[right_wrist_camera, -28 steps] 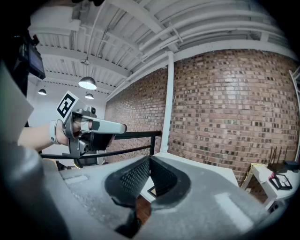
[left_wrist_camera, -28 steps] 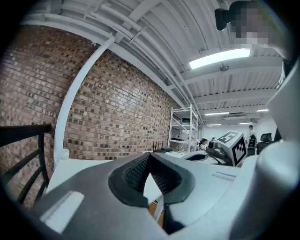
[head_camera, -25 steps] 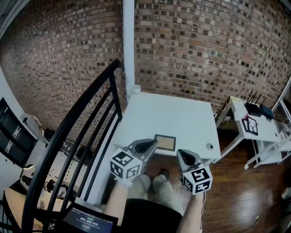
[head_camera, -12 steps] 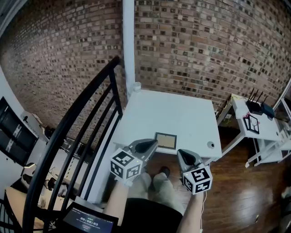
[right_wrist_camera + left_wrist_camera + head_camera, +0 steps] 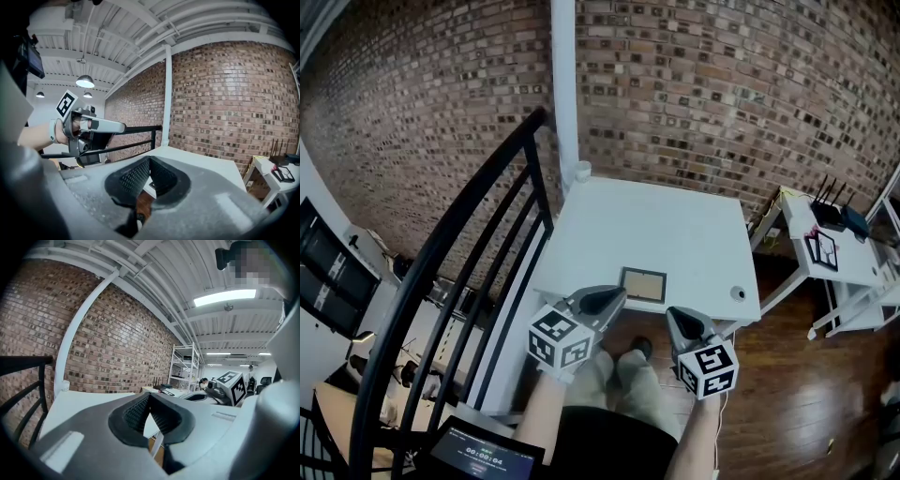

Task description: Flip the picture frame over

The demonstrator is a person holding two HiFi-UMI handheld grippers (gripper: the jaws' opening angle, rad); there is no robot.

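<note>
A: Largest entries first?
B: Brick wall (image 5: 722,84), full width, no signage. Black railing (image 5: 459,234), slanting down the left side. White table (image 5: 675,234), set against the wall, no print on its top

A: The tools?
B: Left gripper (image 5: 616,296): jaws pressed together with nothing between them, held about level, tip near the table's front edge. Right gripper (image 5: 673,315): jaws likewise closed on nothing, tipped slightly downward, tip near the same edge. Each carries a marker cube (image 5: 559,339) patterned in black-and-white squares, no letters. Both forearms rise from the bottom of the head view

A: The task piece?
B: Picture frame (image 5: 642,284), lying flat by the table's front edge, between the two gripper tips, held by neither. Dark border, tan panel, no legible writing

A: Anything readable?
B: Small screen (image 5: 483,457), bottom left, pale digits too small to read
</note>
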